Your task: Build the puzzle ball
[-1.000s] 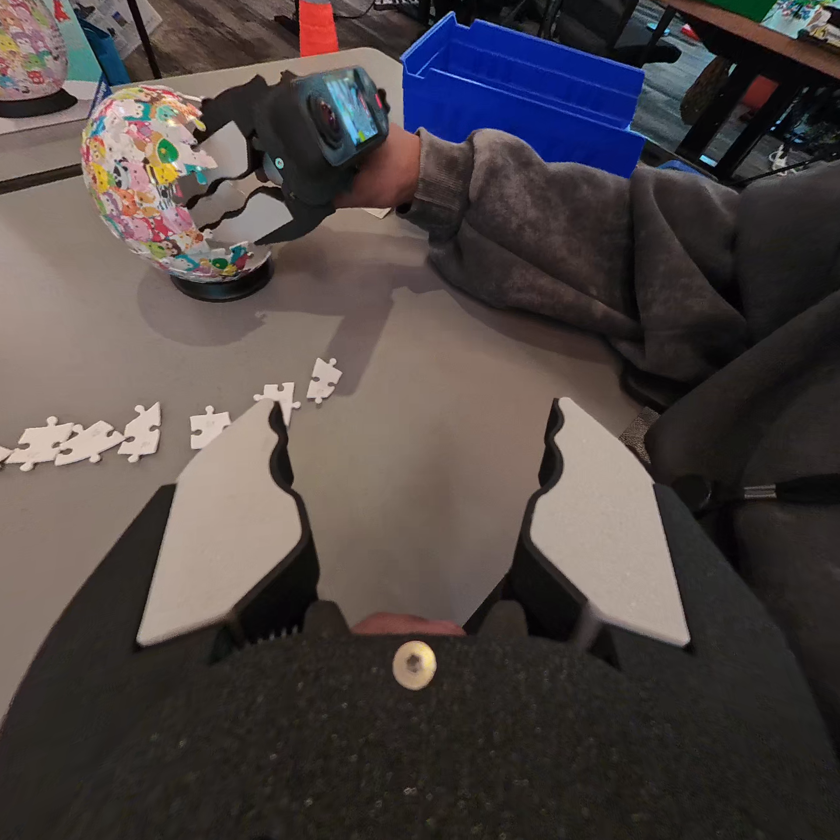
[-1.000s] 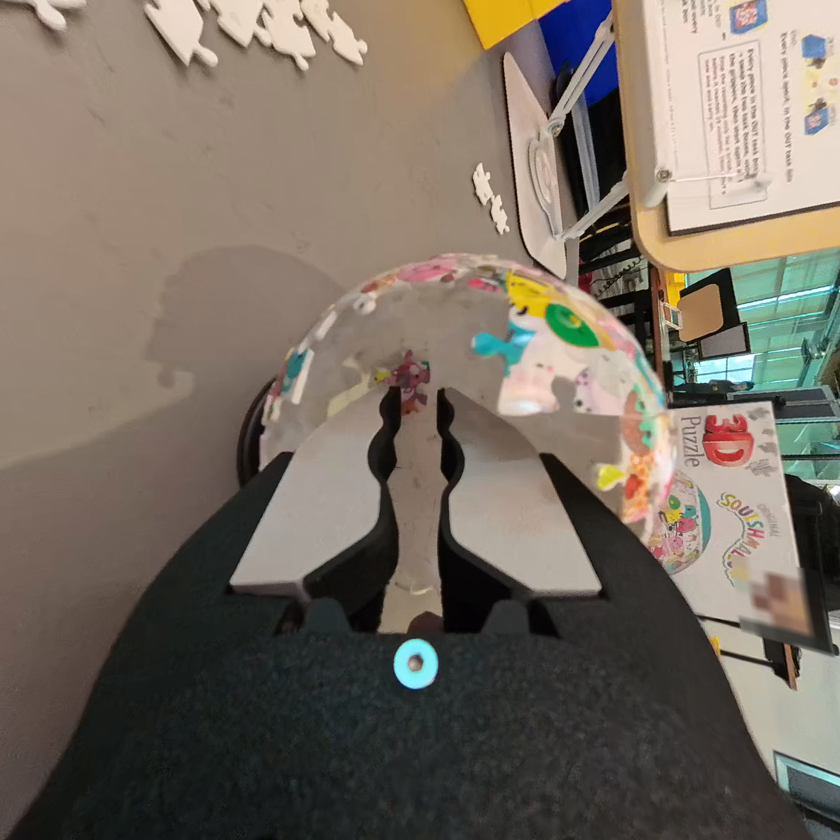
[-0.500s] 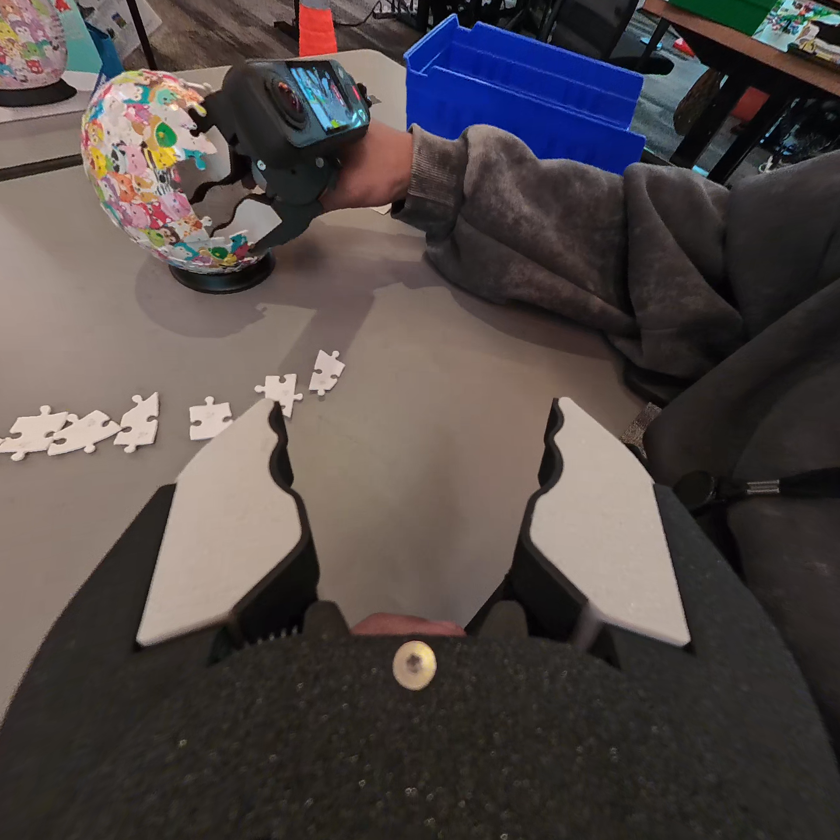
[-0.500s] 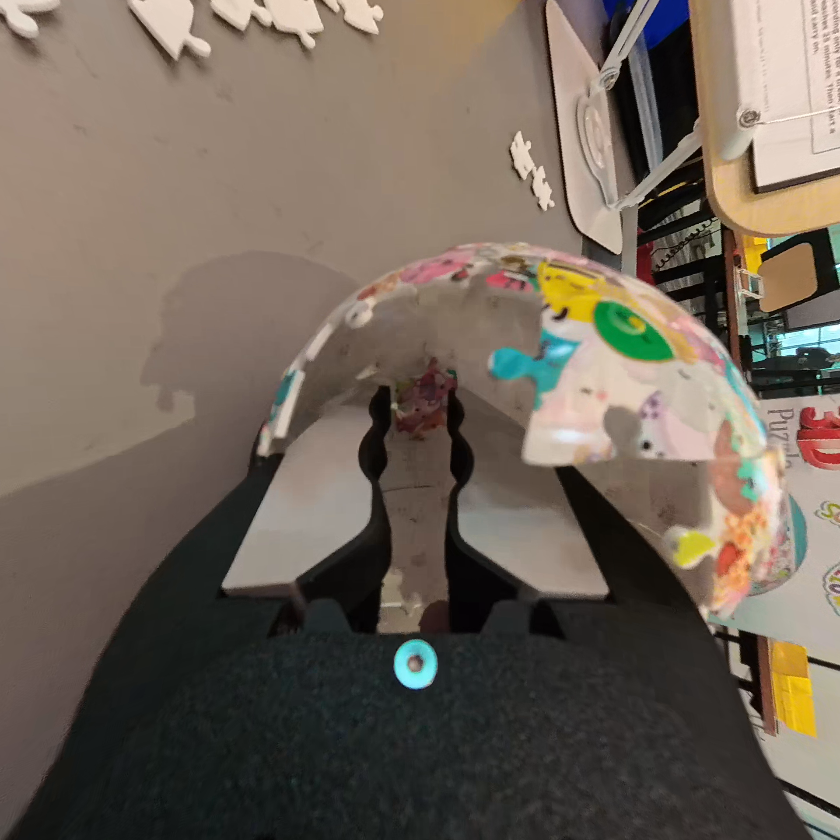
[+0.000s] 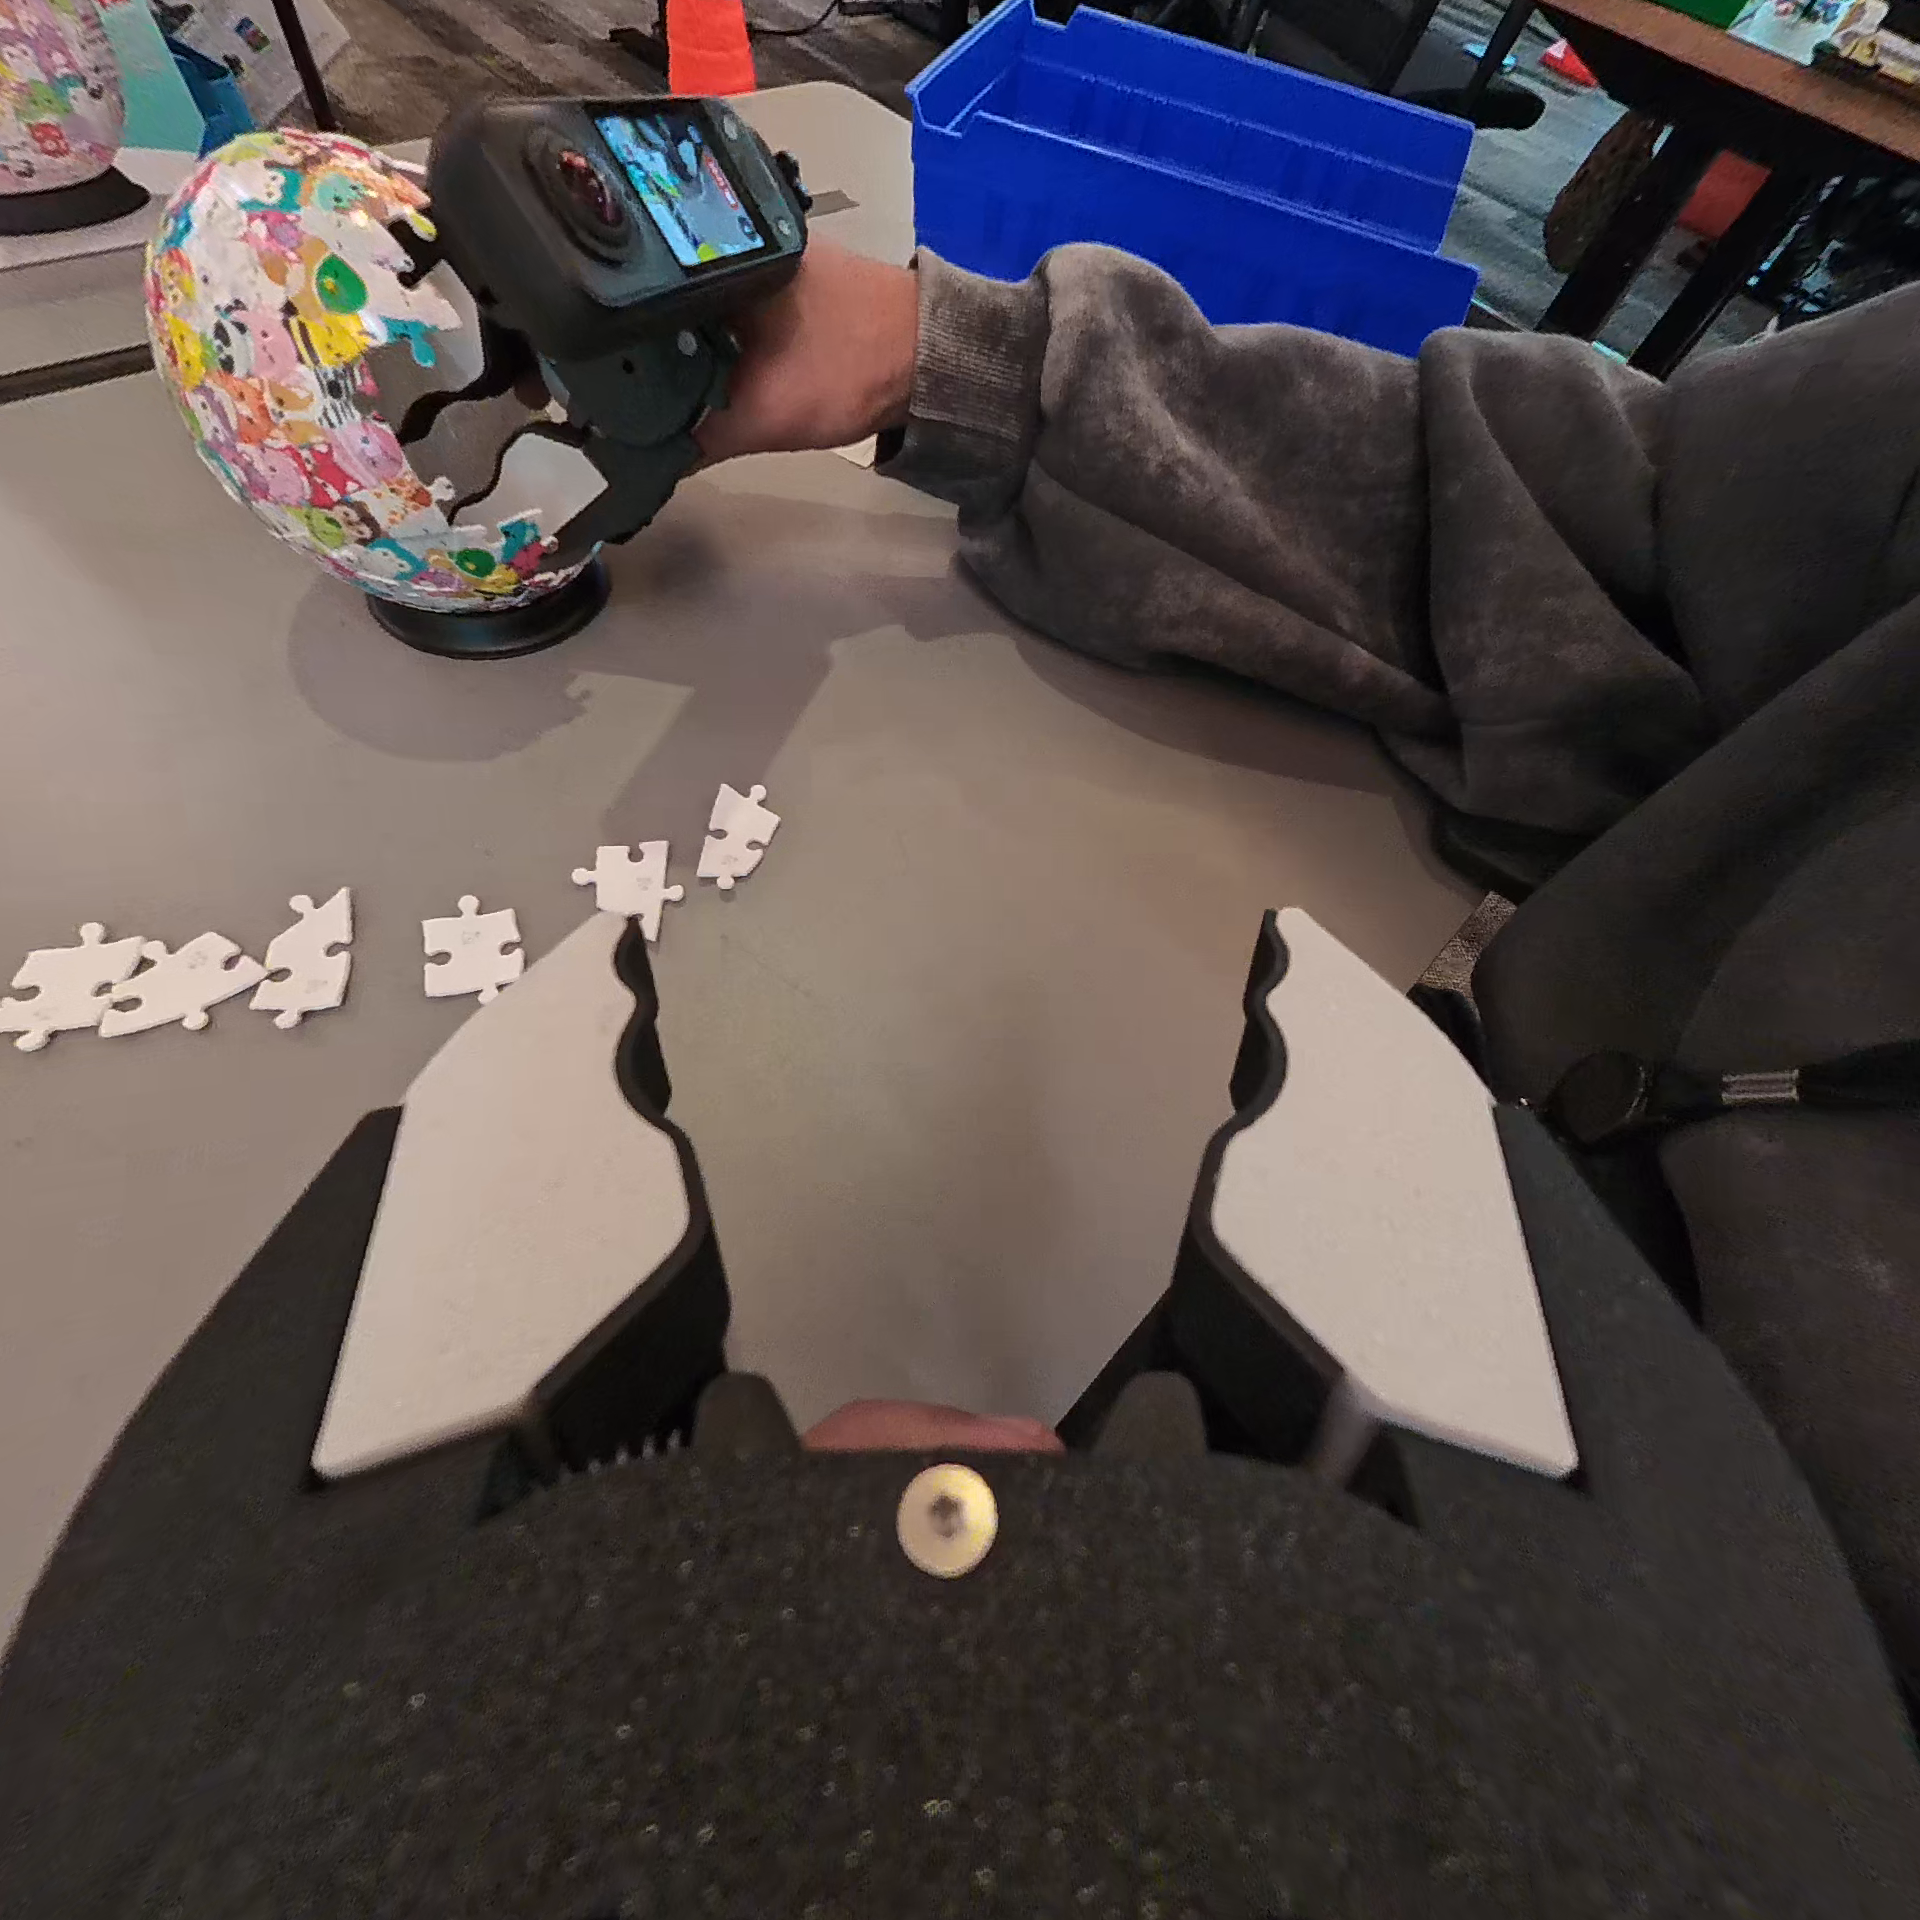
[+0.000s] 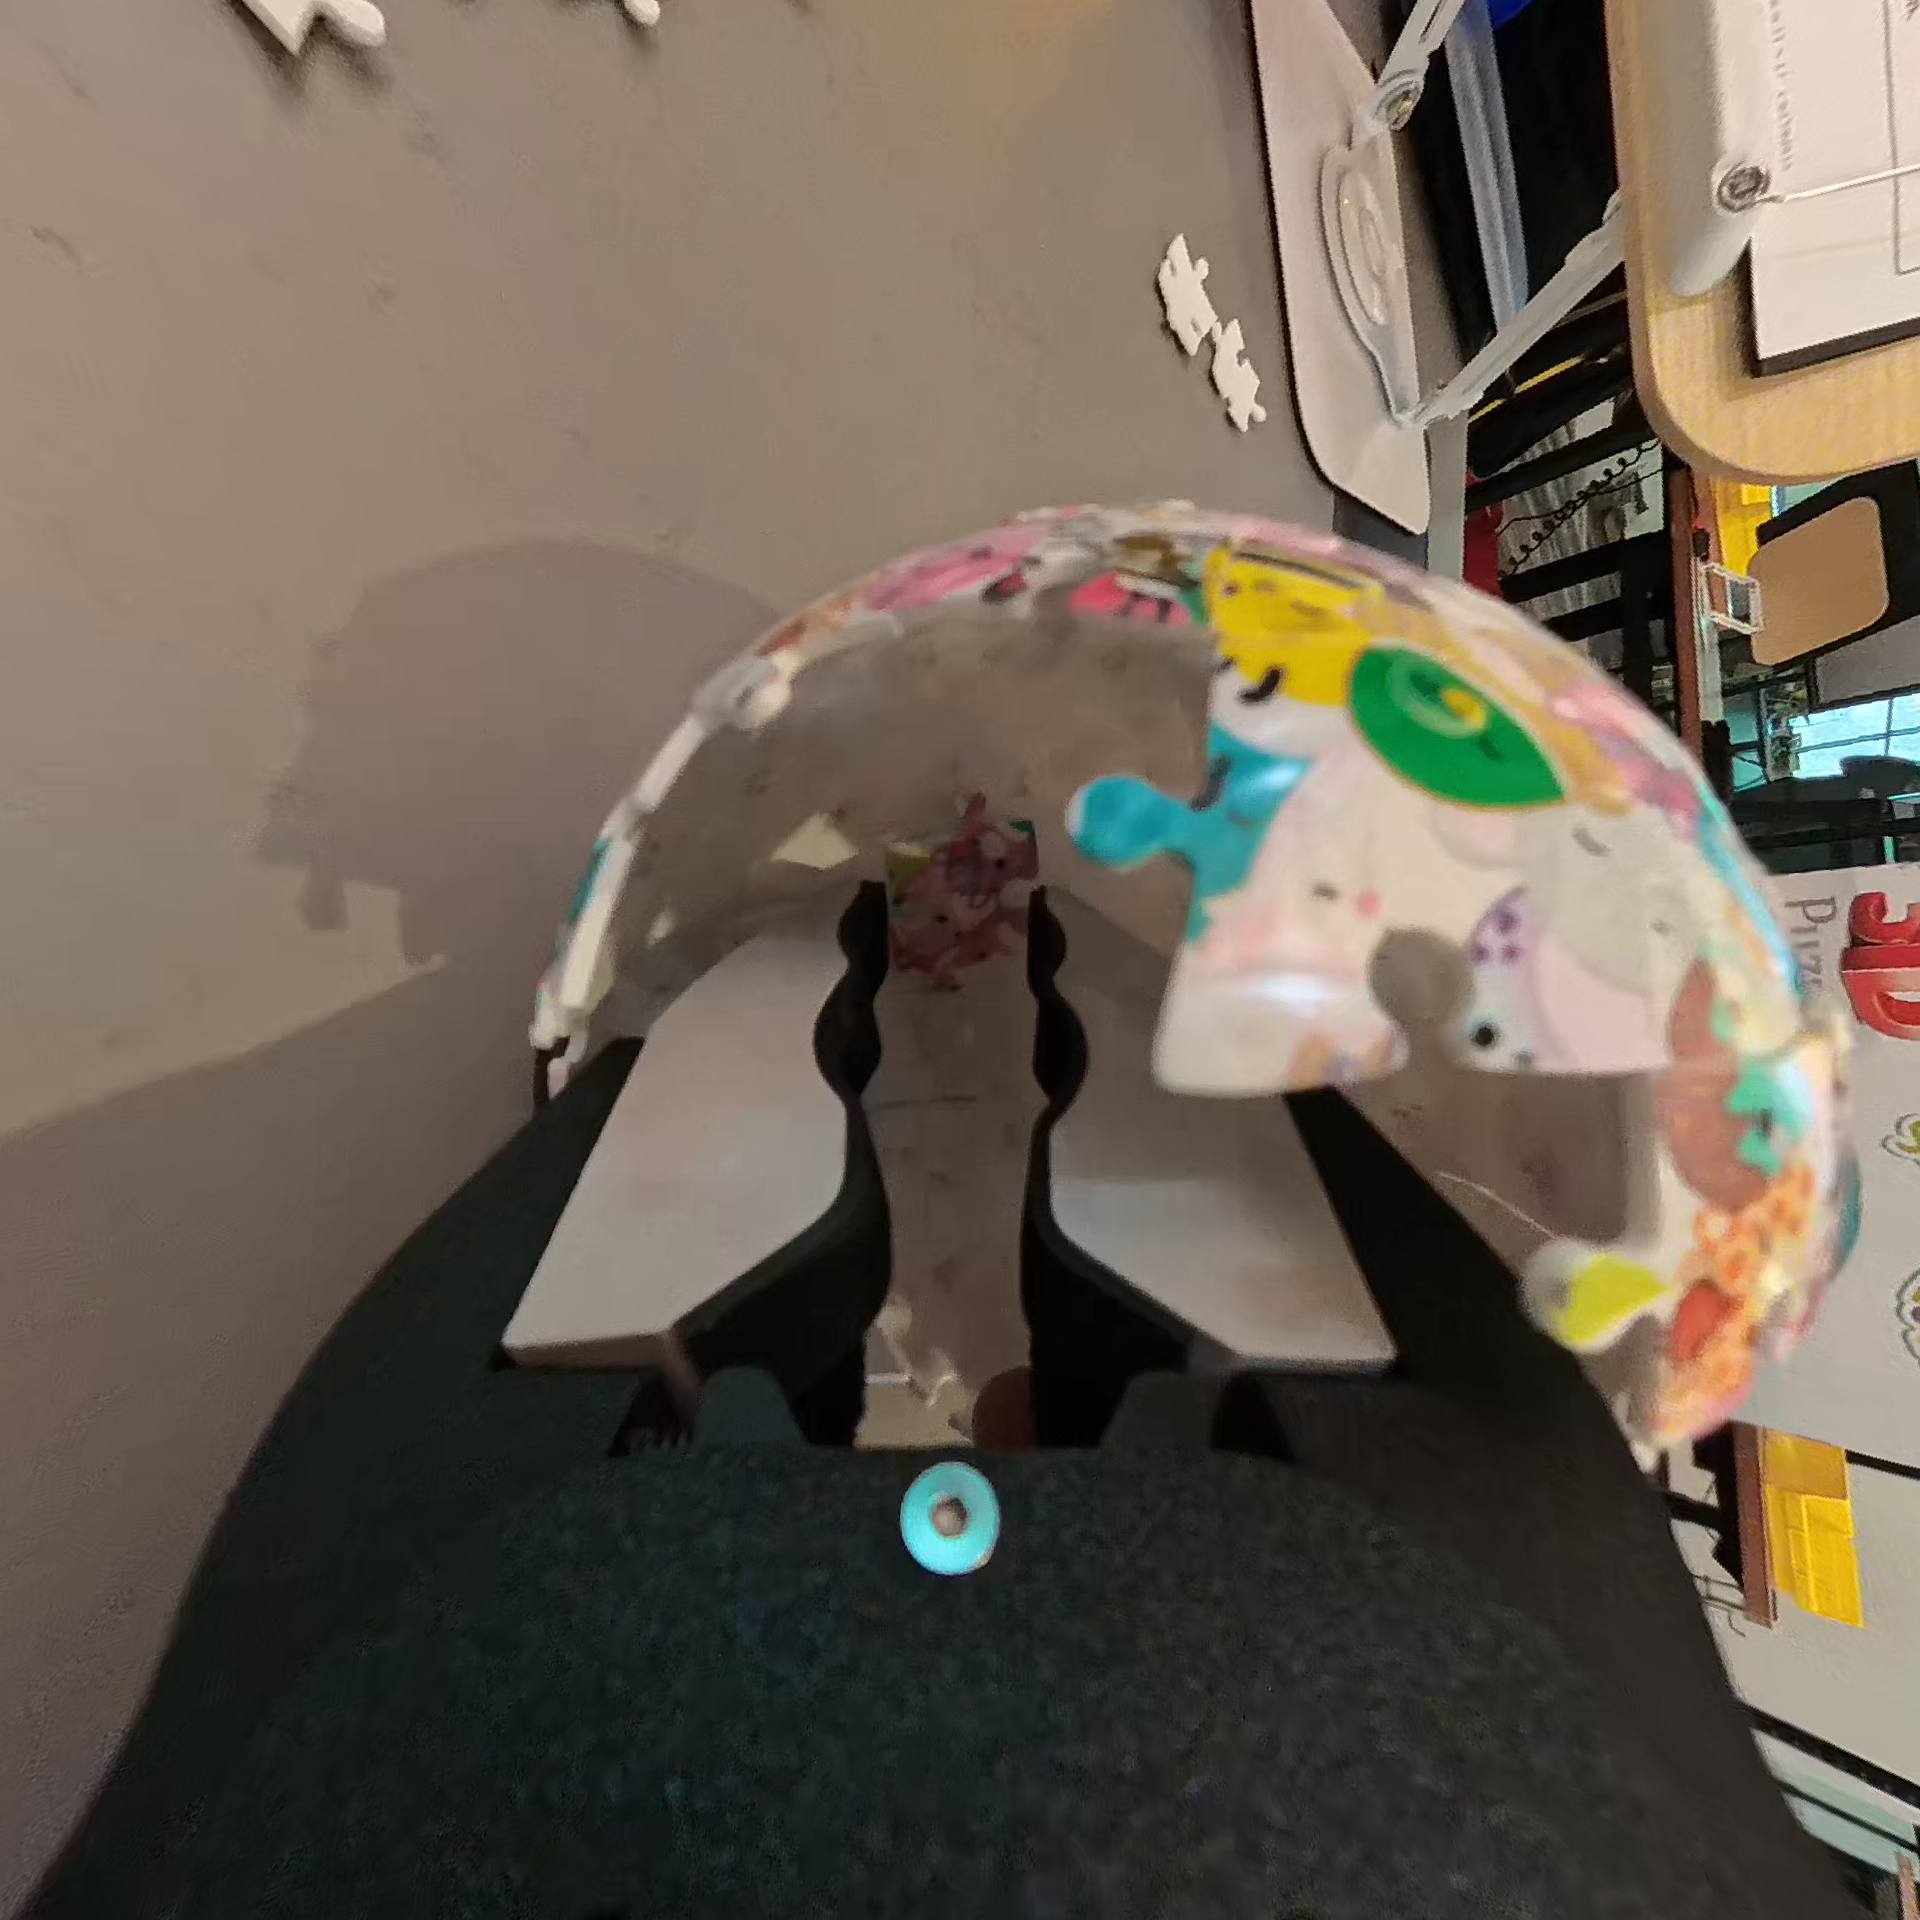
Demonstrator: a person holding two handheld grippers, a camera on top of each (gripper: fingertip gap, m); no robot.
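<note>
While my right gripper [image 6: 951, 914] reaches into the hollow of the puzzle ball [image 5: 281, 374], its fingers [image 6: 727, 1122] pinch a small pink printed piece [image 6: 961, 899] at their tips, deep inside the shell near its inner wall. My left gripper [image 5: 945, 935] hangs over bare desk [image 5: 935, 748] with its fingers [image 5: 520, 1174] spread wide and nothing between them. The ball is only partly built: a glossy, many-coloured shell open on the side facing me, seated on a round black stand [image 5: 488, 623] toward the far left of the desk. From the right wrist view the shell's jagged edge arches over my right fingers and hides part of the gap, with a blue tab jutting close beside them. Just past my left fingertip lies a loose row of white, face-down pieces [image 5: 468, 951], one almost touching the tip, the others trailing off to the left. Two more joined white pieces [image 6: 1210, 332] lie near the desk's far edge. My grey sleeve [image 5: 1299, 478] rests across the desk on the right. Behind it stands a blue plastic bin [image 5: 1195, 197], and an orange cone [image 5: 707, 42] shows on the floor beyond. A second, finished ball [image 5: 52, 94] sits at the far left corner. The desk is plain grey and matte, with the ball's shadow beside the stand.
</note>
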